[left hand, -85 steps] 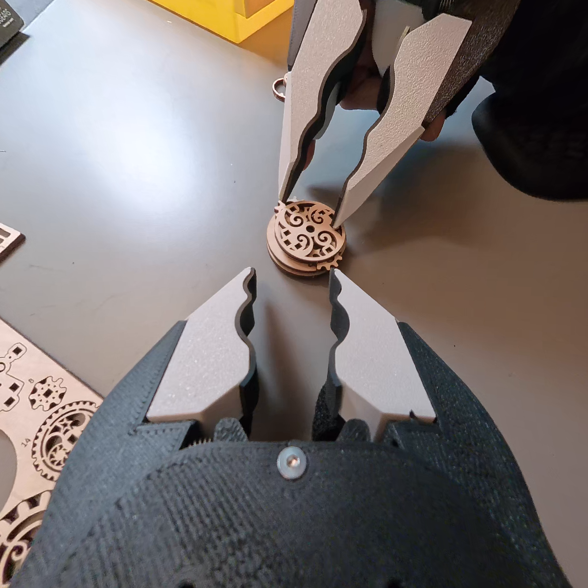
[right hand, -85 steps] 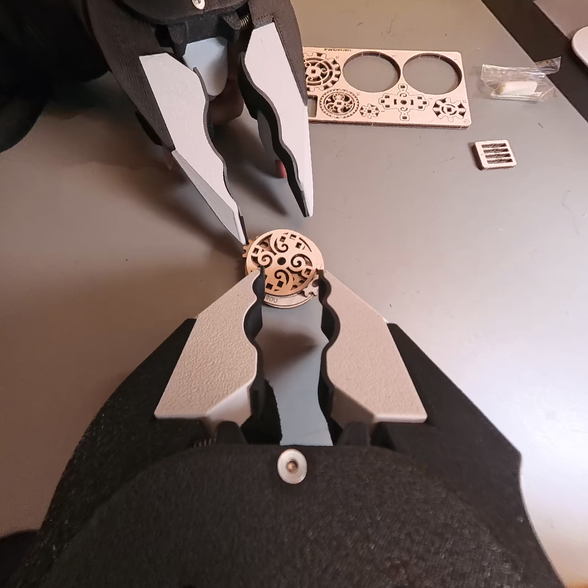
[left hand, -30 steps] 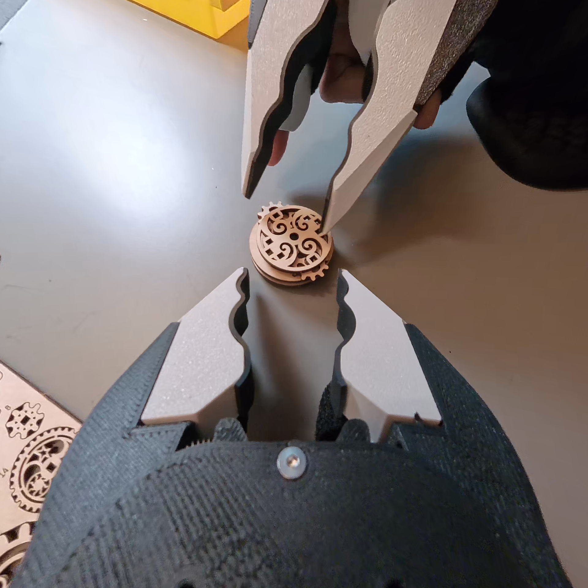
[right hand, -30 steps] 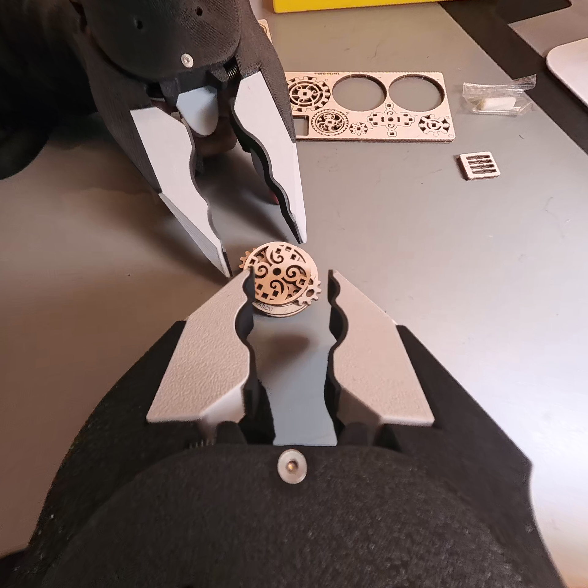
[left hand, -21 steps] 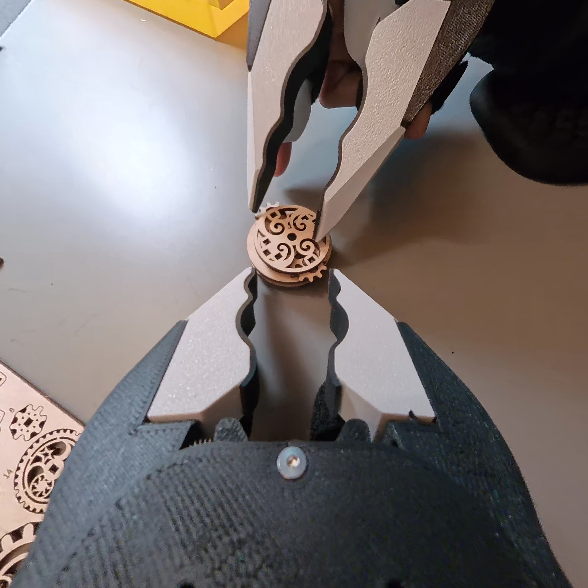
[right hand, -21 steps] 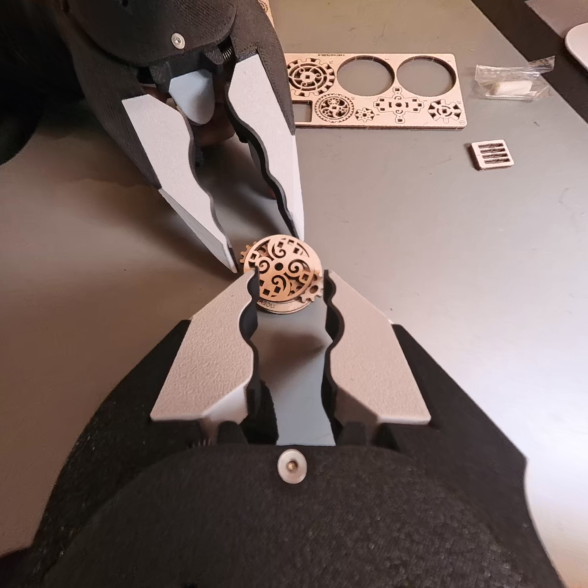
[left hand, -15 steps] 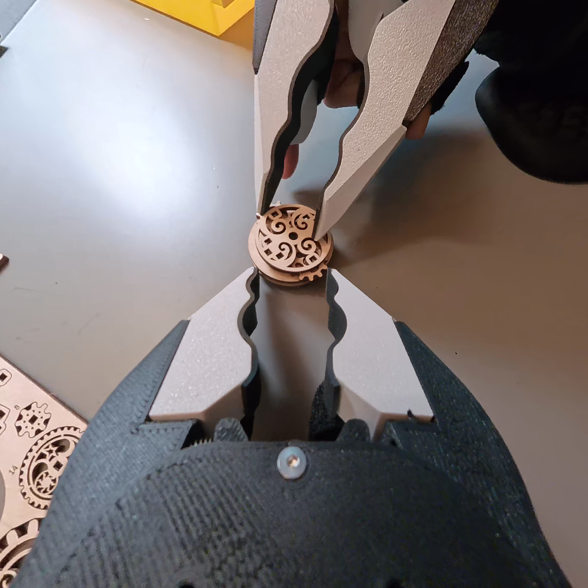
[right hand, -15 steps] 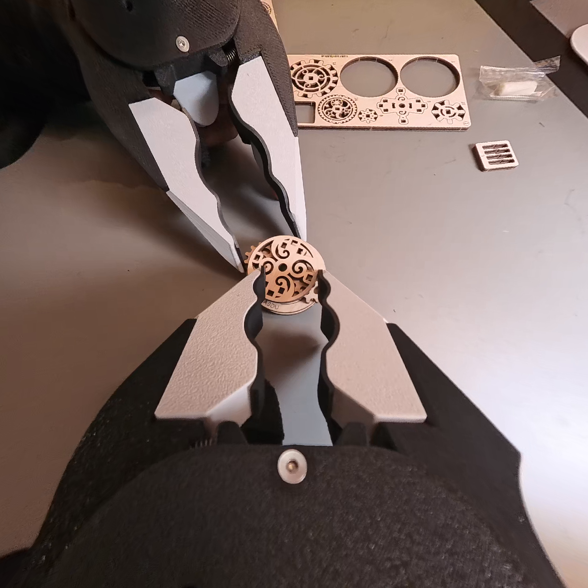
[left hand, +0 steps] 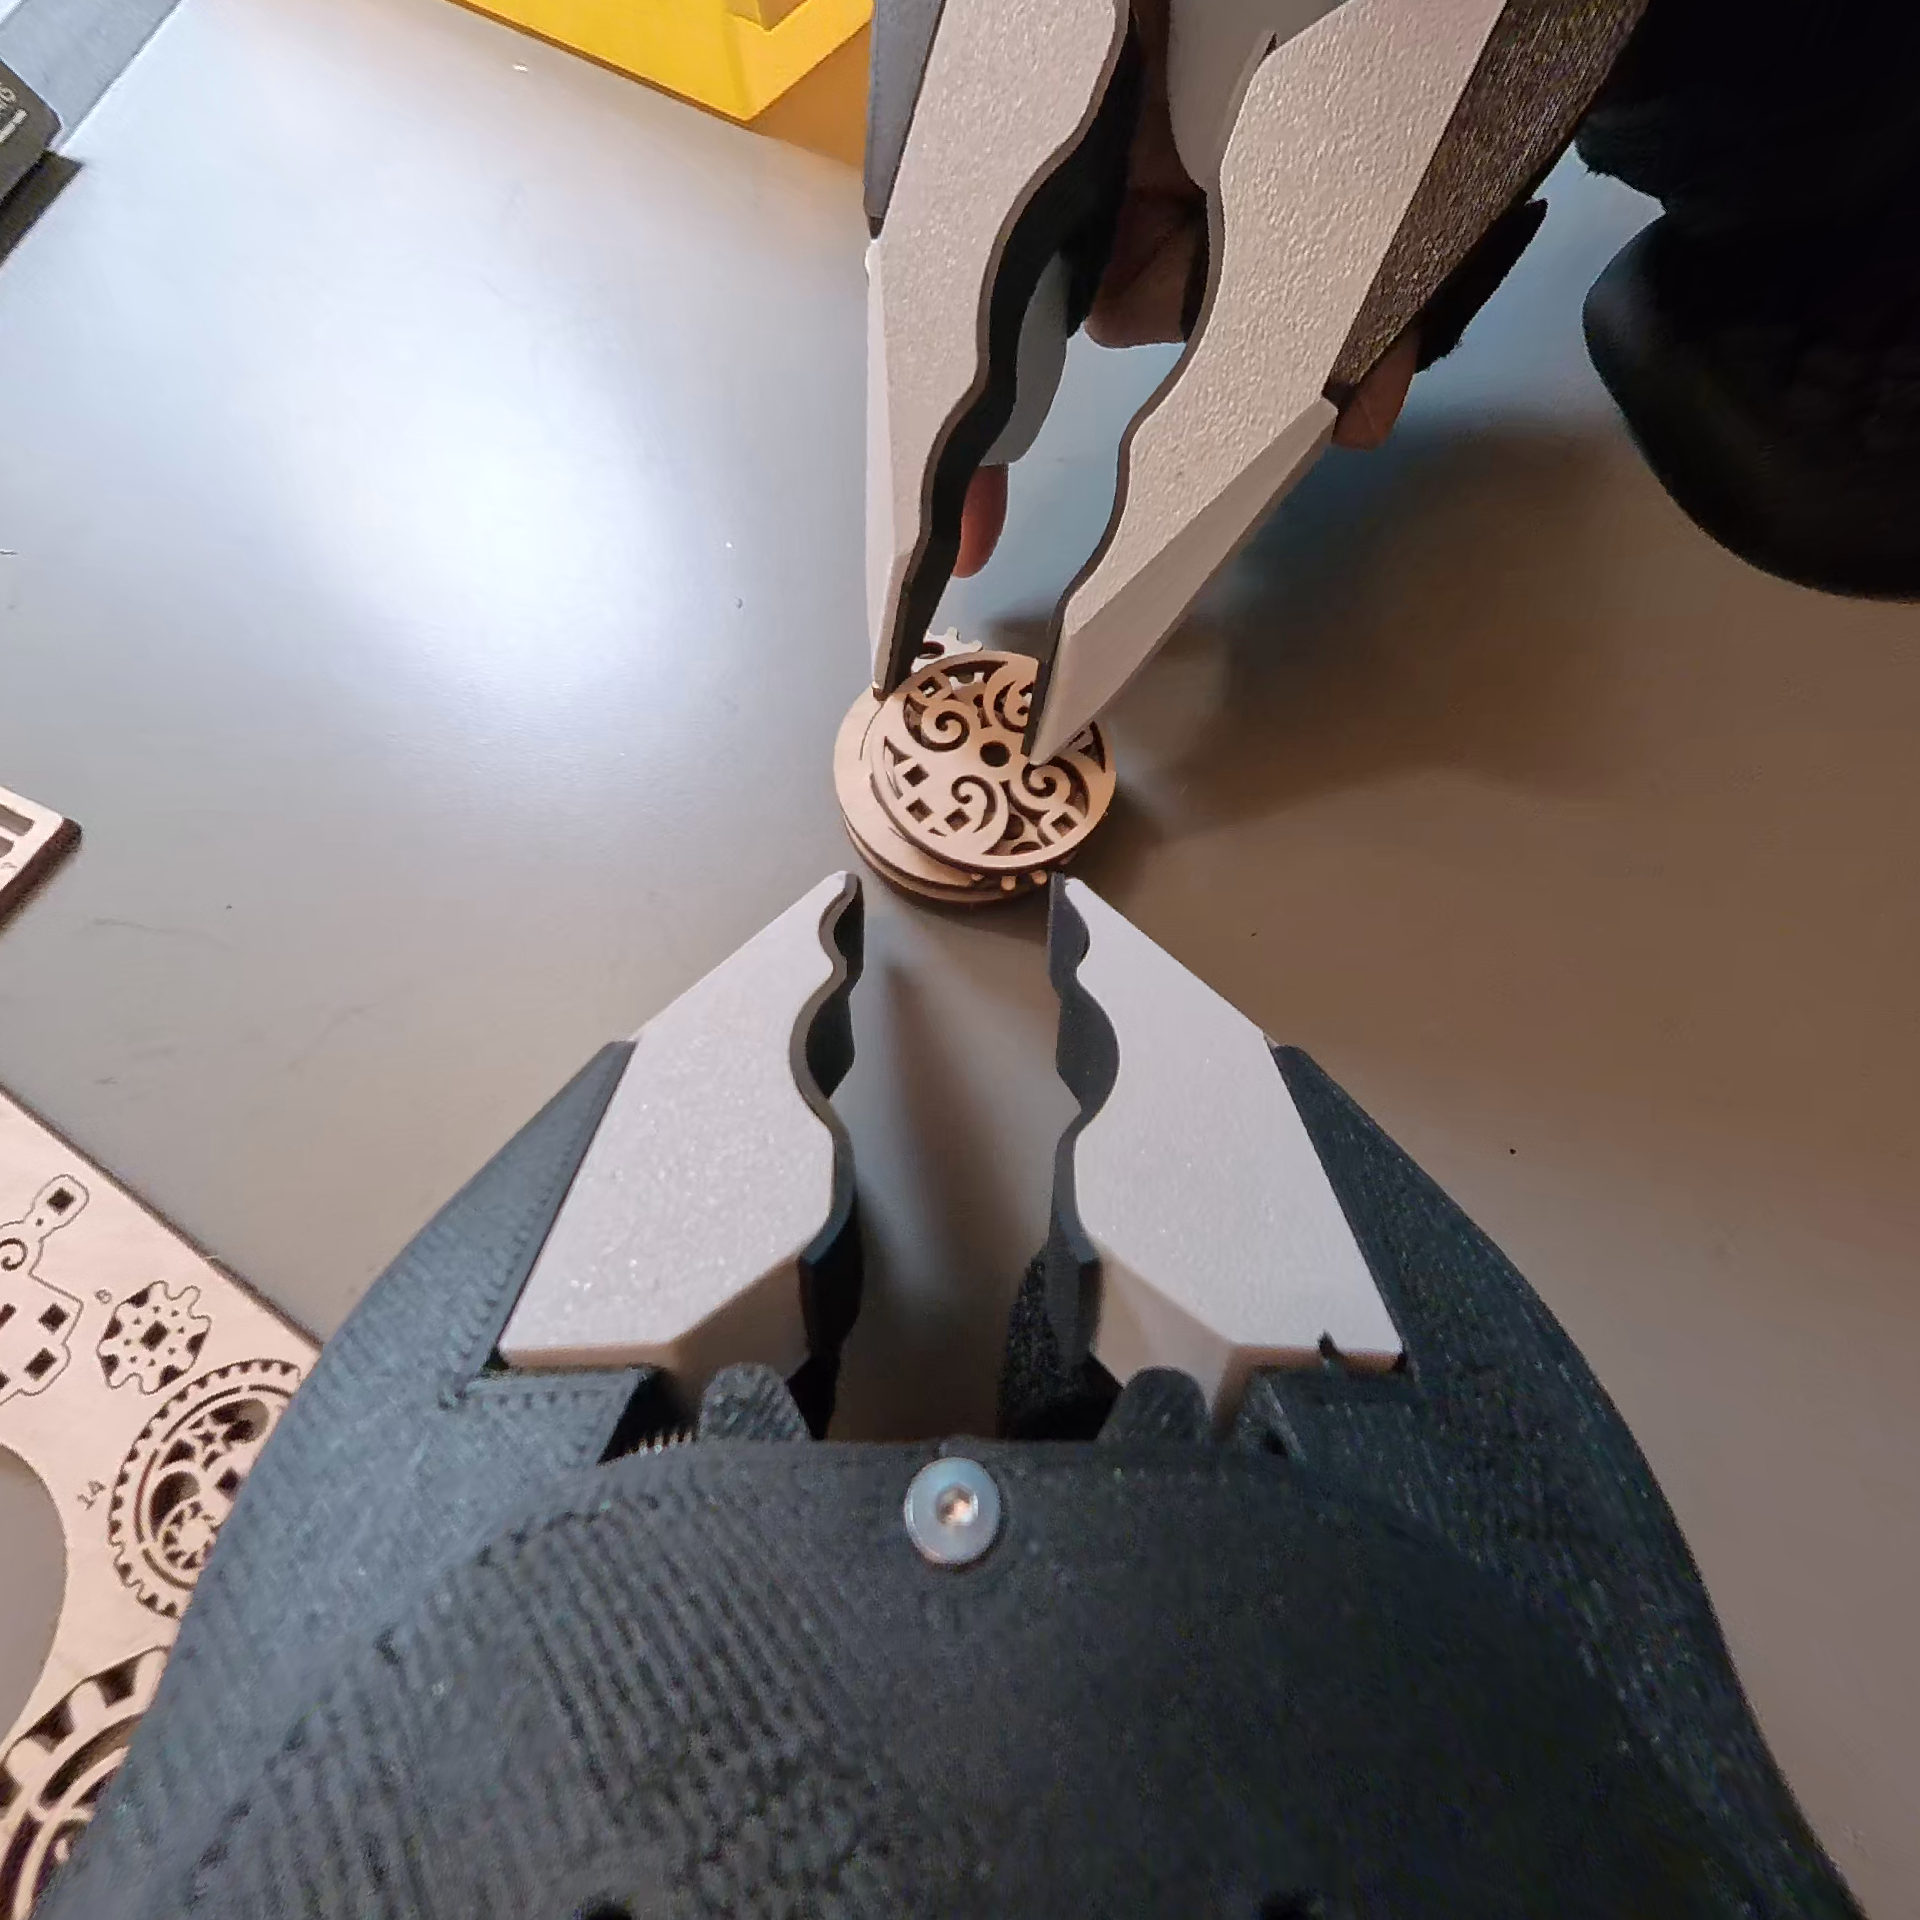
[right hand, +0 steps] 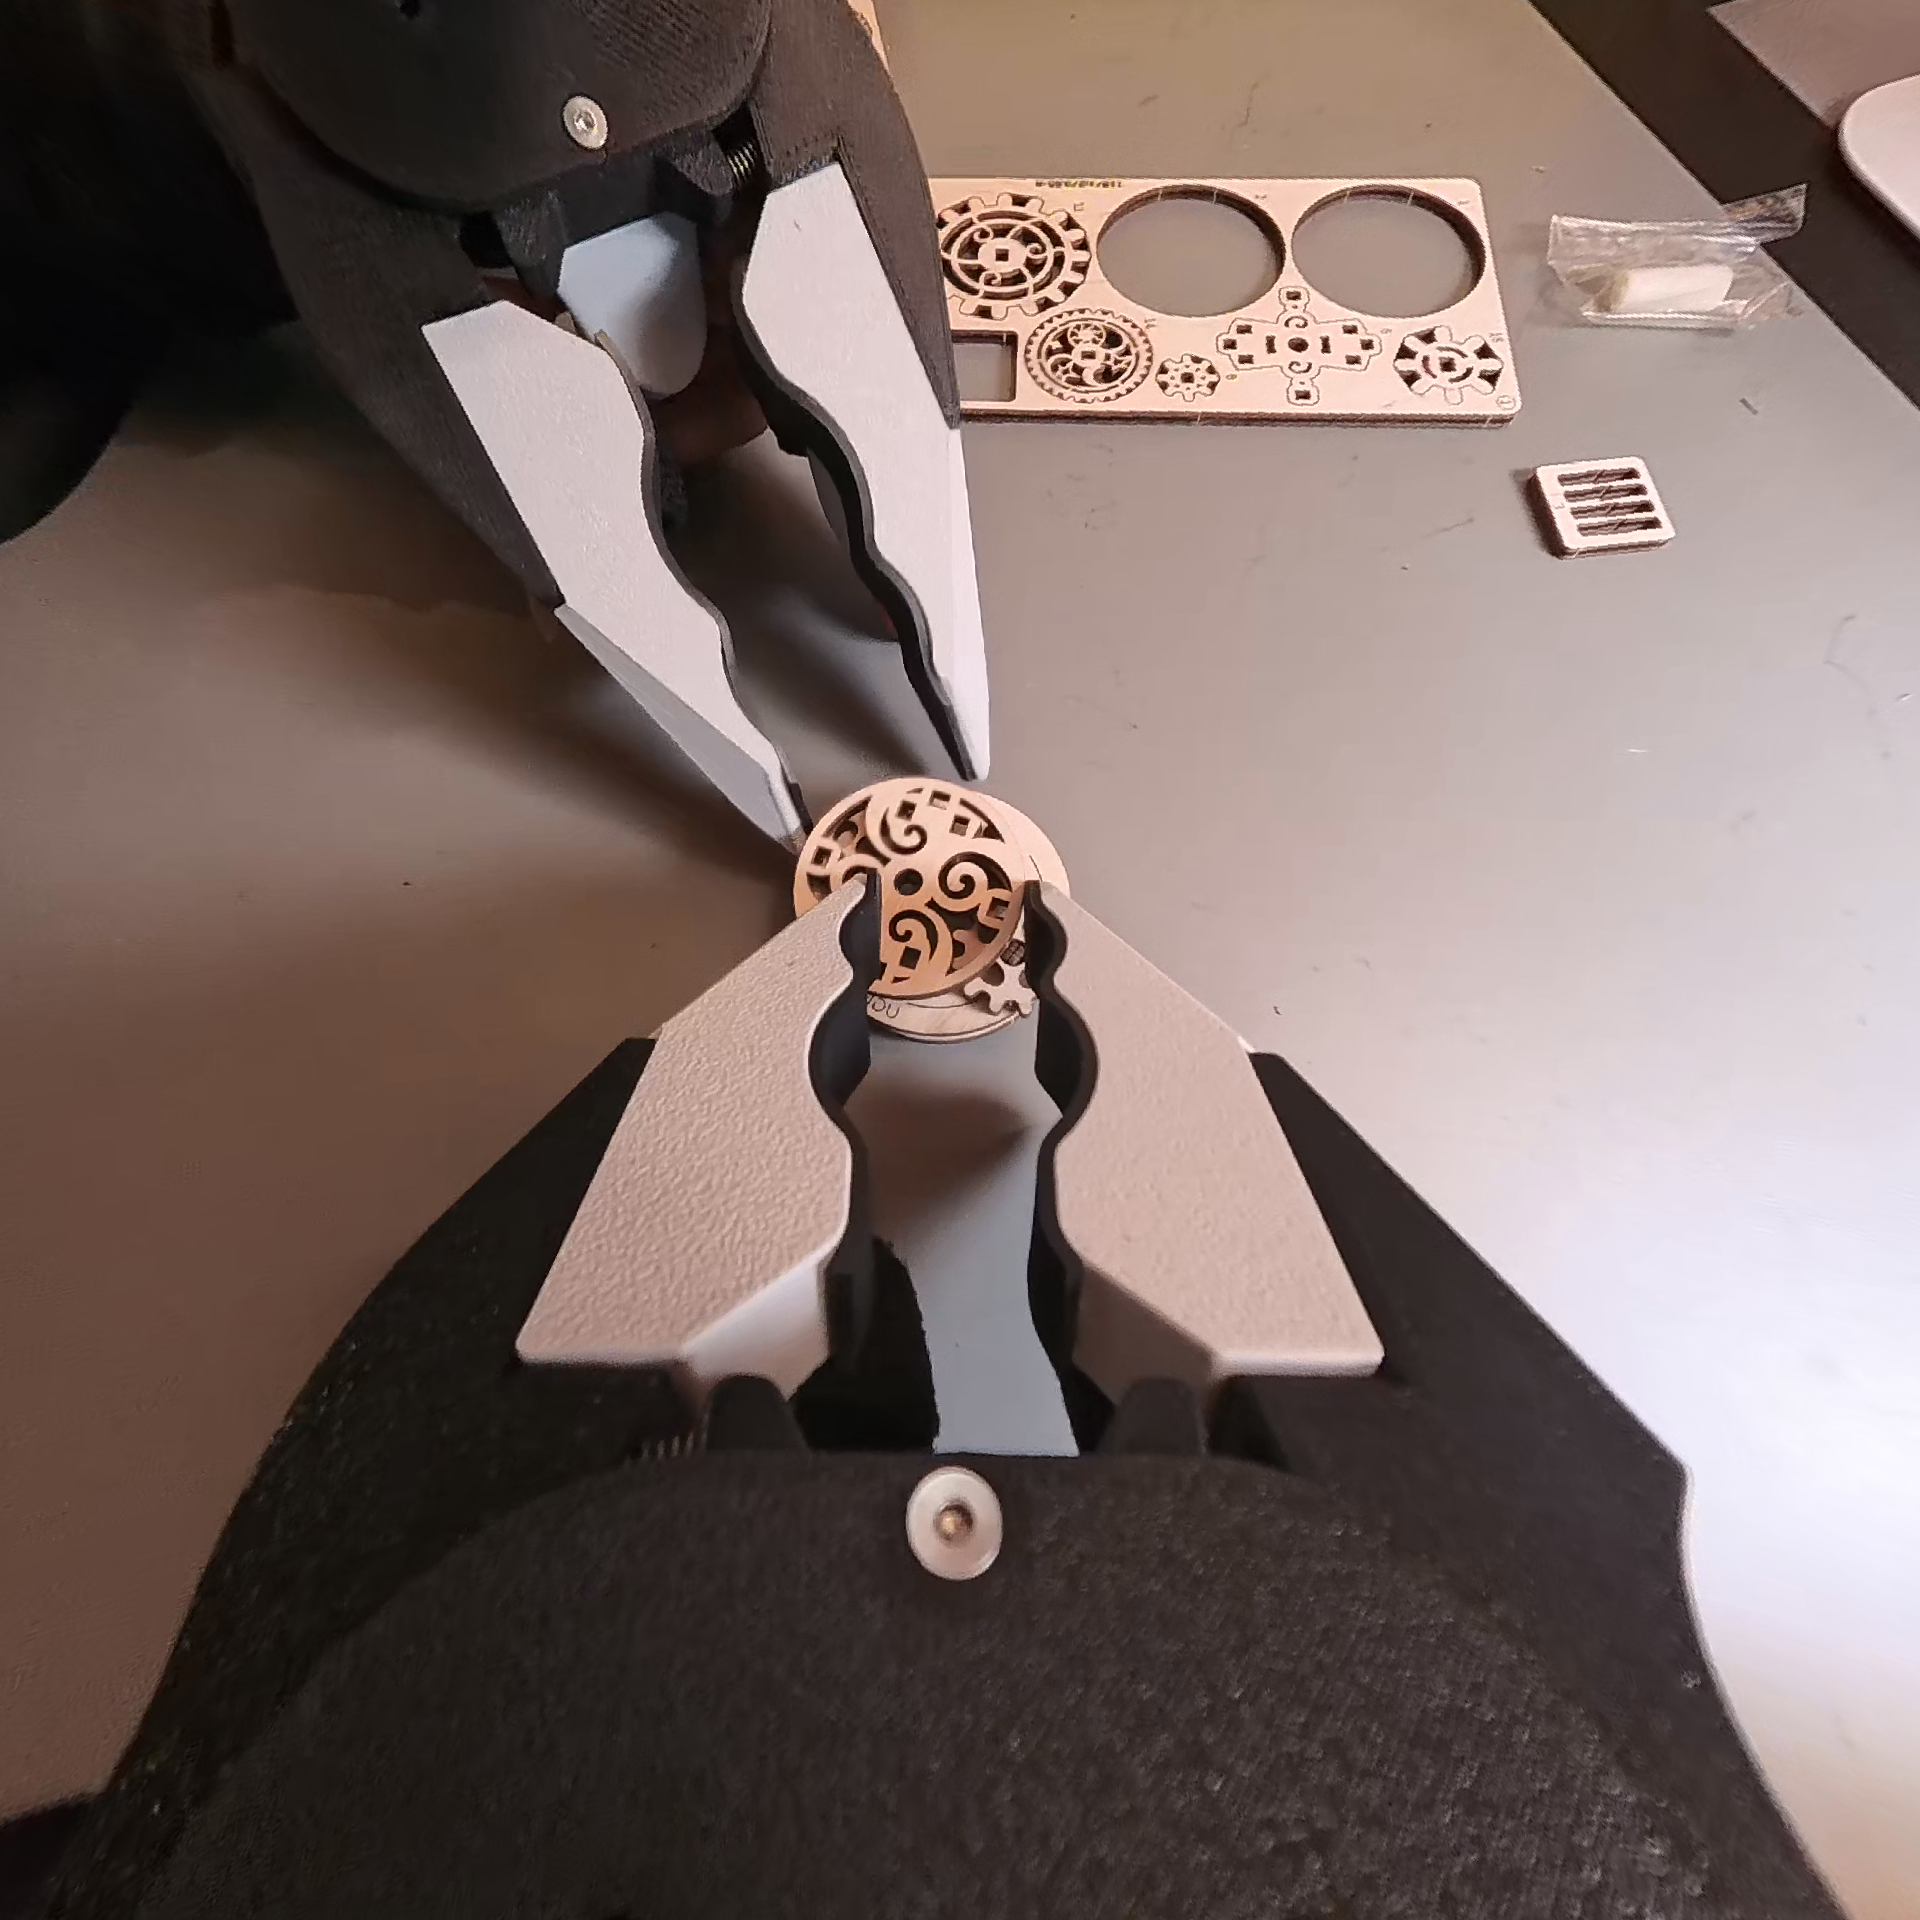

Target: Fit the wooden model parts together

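Left wrist view: a round wooden gear stack [left hand: 971,795] lies on the grey table [left hand: 416,520]. The left gripper [left hand: 951,899], fingers apart, sits just short of it; the right gripper [left hand: 966,717] presses its parted tips on the stack's top.

Right wrist view: the right gripper [right hand: 940,894] straddles the tilted top disc [right hand: 914,894], fingers apart. A wooden parts sheet [right hand: 1226,301] lies well beyond the stack.

Soft overhead glare on the grey table [left hand: 312,582], sharp focus, wide-angle edge distortion.
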Available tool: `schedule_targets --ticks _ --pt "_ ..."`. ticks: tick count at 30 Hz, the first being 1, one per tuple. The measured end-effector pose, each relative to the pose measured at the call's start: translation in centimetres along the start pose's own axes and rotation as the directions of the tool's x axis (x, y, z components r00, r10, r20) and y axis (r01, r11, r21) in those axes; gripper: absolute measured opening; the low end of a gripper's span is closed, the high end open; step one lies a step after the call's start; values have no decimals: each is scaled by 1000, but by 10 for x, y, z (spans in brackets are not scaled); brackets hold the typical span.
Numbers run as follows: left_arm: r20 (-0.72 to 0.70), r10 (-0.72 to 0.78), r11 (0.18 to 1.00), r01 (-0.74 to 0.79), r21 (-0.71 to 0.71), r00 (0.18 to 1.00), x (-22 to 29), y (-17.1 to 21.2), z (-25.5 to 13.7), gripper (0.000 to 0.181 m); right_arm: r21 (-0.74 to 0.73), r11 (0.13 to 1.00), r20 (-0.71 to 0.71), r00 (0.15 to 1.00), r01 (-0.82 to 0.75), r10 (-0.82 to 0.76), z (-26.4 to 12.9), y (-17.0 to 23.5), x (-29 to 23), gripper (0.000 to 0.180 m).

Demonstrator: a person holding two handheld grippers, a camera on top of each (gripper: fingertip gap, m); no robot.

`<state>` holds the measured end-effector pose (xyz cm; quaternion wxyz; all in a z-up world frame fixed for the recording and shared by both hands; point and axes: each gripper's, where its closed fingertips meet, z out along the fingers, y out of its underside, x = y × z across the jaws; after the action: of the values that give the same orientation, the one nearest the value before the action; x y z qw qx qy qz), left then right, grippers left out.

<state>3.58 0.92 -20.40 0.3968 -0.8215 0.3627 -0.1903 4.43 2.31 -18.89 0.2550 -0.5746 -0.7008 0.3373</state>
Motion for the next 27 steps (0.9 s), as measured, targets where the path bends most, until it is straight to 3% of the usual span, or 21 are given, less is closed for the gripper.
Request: schedule_targets --ticks 6,14,21,27 --pt "0 -8 1000 8 6 1000 -2 0 -2 38 14 1000 -10 1000 -3 3 -3 -2 2 20" --pt "-17 -23 999 23 26 1000 -2 -2 -4 42 -6 999 45 998 34 -34 -3 0 -9 50" --pt "-14 -23 999 23 31 1000 -2 -4 -6 41 10 999 22 999 34 -34 0 -3 -5 42" --pt "-35 -42 997 45 63 998 1 -10 -6 60 149 988 -54 998 -35 43 -23 -27 15 42"
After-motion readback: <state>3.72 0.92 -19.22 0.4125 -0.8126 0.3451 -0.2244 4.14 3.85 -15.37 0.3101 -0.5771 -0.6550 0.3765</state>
